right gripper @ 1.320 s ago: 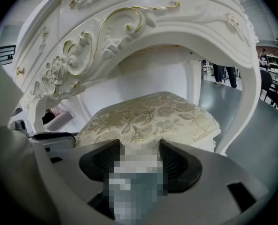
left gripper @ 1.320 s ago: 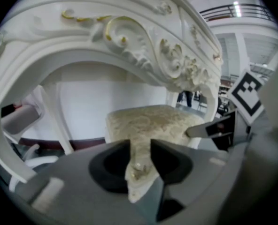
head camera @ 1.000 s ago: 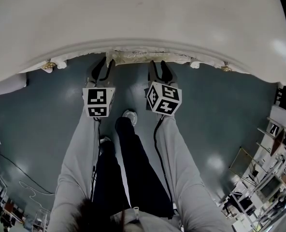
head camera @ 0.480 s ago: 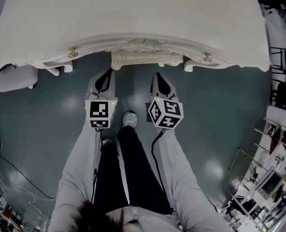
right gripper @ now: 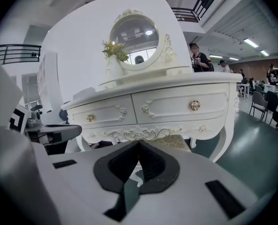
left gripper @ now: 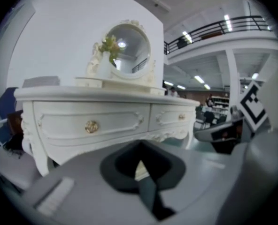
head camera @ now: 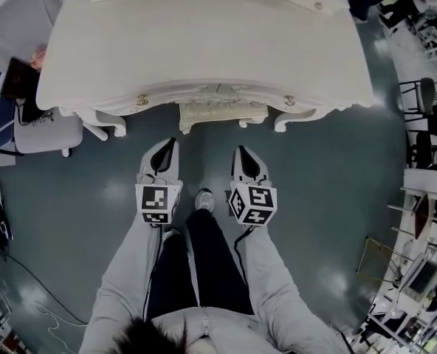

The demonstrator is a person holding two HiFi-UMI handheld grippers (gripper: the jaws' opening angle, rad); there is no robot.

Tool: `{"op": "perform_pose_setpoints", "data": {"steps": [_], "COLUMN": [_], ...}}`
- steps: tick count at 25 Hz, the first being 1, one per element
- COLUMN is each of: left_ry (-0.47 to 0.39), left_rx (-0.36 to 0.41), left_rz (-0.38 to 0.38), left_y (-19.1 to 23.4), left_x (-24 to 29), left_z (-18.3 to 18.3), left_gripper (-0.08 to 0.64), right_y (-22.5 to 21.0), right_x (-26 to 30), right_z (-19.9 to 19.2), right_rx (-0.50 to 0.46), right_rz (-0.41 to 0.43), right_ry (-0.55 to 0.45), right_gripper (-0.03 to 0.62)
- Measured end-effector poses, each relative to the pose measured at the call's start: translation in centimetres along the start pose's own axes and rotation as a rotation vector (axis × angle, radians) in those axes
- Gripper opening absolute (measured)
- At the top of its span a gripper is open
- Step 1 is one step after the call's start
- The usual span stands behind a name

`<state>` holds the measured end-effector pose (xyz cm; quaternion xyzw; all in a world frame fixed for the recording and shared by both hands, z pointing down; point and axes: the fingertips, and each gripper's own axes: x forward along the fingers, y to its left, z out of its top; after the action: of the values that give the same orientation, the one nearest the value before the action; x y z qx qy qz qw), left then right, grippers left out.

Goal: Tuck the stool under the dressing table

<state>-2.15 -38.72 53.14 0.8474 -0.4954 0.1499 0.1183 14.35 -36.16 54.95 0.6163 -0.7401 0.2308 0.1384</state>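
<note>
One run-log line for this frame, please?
stage: stool tucked | cream cushioned stool: under white carved dressing table | left gripper: shut, empty | right gripper: shut, empty | both clear of table

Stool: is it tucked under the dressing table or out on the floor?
Tucked in: in the head view only the front edge of the stool shows past the dressing table, between its front legs.

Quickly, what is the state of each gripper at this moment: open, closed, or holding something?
Left gripper: closed, holding nothing.
Right gripper: closed, holding nothing.
</note>
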Motion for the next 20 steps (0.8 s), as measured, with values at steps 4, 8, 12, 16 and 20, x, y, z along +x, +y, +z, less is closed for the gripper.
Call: {"op": "perform_pose_setpoints", "data": {"steps": [4,8,12,16,20], "left_ry": [-0.015,-0.035,-0.068,-0.109,-0.127], "left_rx": [0.003,0.008,0.029,0.038,0.036], "left_rz": [-0.010,-0.003,-0.006,-0.003,0.006], "left_y": [-0.4,-0.2,-0.6,-1.0,-1.1], "left_x": [-3.3,-6.3,-9.2,-11.7,-14.5], "left_z": [2.5,5.1,8.4,11.4,13.3], "left_gripper": [0.008,0.008,0.008,0.008,0.008], "right_y": [1.3,2.2,3.1,4.5,5.8], "right_x": [-3.3,-6.3,-9.5,-12.6,-15.7], "right_z": [2.6,5.9,9.1,12.0,13.9], "right_rx": [-0.011,-0.009,-0.010,-0.039,-0.075], "right_rz": [0.013,-0.003,-0.016,-0.001,0.000], "right_ry": [-0.026,-0.081,-0.128,-0.184,-0.218], "right_gripper": [0.002,0.002,0.002,0.002,0.002]}}
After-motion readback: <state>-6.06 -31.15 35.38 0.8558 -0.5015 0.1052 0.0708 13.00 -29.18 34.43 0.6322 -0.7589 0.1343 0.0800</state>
